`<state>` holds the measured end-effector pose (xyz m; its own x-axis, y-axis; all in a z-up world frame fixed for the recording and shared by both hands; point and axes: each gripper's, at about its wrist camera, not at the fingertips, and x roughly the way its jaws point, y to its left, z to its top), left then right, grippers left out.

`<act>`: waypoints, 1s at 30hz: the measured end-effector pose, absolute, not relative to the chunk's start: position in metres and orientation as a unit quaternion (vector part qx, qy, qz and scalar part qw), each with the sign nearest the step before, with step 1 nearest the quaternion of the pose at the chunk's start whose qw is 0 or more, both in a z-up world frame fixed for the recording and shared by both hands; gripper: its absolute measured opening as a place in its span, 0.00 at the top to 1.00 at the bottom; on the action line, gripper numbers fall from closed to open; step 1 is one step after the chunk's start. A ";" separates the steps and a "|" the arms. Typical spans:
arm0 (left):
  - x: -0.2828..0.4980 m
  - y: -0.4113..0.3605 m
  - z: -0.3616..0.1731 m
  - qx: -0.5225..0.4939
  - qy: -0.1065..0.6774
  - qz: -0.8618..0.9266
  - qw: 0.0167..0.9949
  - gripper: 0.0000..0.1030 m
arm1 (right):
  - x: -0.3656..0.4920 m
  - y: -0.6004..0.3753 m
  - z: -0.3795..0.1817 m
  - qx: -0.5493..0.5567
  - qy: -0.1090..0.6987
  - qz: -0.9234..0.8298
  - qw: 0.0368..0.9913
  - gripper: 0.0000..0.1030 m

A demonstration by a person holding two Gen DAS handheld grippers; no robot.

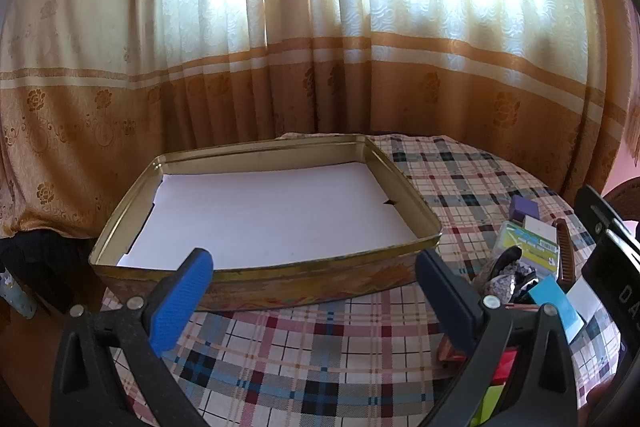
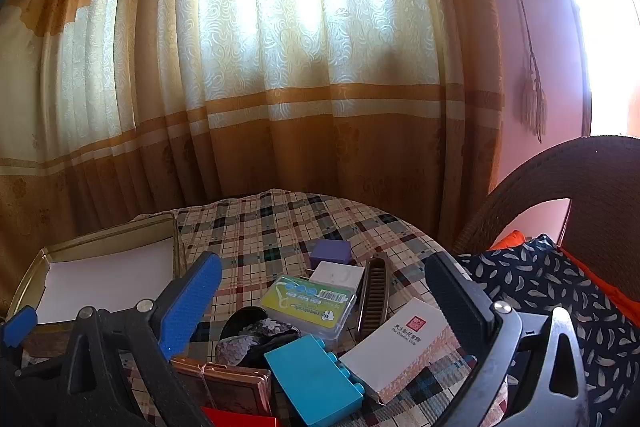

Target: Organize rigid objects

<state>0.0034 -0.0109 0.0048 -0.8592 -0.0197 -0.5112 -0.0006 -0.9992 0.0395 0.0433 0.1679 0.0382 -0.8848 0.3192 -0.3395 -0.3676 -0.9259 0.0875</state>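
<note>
Clutter of small rigid items lies on the plaid tabletop (image 2: 280, 223) before the spread, empty right tool (image 2: 324, 291): a teal block (image 2: 314, 381), a white card box (image 2: 404, 343), what may be a comb (image 2: 374, 297), a purple box (image 2: 331, 252). Left tool (image 1: 314, 285), released, faces the paper-lined tin tray (image 1: 304, 279).

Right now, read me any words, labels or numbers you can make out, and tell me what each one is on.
"The Oriental Club": under a red seal and small unreadable characters on the white box.
"DA": white letters, cut off, on the black body of the other gripper.
Clear plastic case: barcode and green label print, too small to read.
</note>
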 end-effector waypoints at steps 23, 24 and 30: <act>0.004 -0.008 0.003 0.270 -0.021 -0.963 0.005 0.00 | 0.040 0.171 0.036 -0.171 0.083 0.966 0.177 0.00; 0.004 -0.008 0.003 0.270 -0.021 -0.963 0.005 0.00 | 0.039 0.171 0.036 -0.171 0.083 0.966 0.177 0.00; 0.004 -0.009 0.004 0.269 -0.021 -0.963 0.004 0.00 | 0.039 0.170 0.035 -0.173 0.083 0.966 0.176 0.00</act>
